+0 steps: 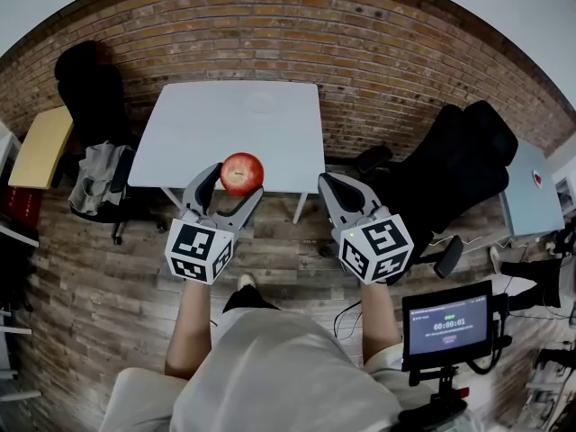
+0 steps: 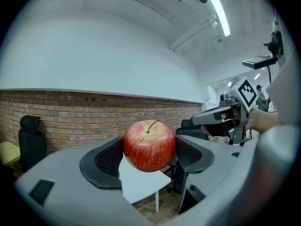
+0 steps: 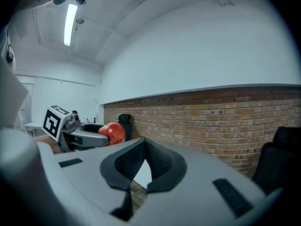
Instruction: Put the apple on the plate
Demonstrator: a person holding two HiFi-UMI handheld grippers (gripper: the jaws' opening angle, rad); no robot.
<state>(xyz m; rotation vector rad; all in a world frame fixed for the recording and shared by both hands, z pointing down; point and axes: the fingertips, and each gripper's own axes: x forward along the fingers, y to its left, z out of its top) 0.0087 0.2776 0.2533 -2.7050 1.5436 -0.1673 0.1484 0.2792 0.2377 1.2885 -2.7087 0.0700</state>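
Over the near edge of the white desk (image 1: 225,124): one red apple (image 1: 241,173), stem up, held off the surface in the left gripper (image 2: 149,150). The fingers (image 2: 106,160) grip the apple from both sides, with the dark ribbed pads pressed to its skin. The skin is red with yellow streaks. The fruit hangs clear of the desk top and does not touch it.

Farther back on the desk, toward the brick wall (image 1: 387,52): one pale round plate (image 1: 261,103), faint against the white top. It is well apart from the apple, which is not on it.

Beside the left gripper, off the desk's near right corner: the right gripper (image 1: 329,185). Its fingers (image 3: 127,161) are drawn together with the pad tips meeting and nothing held between them. Each gripper carries a marker cube at the end nearest the person's forearms.

Surroundings:
- One black office chair (image 1: 90,88) at the desk's left.
- One black chair (image 1: 459,165) at the right.
- One yellow side table (image 1: 40,147) at the far left.
- One small screen (image 1: 447,324) on a stand at the lower right.
- Wood-plank floor (image 1: 99,286) underfoot.
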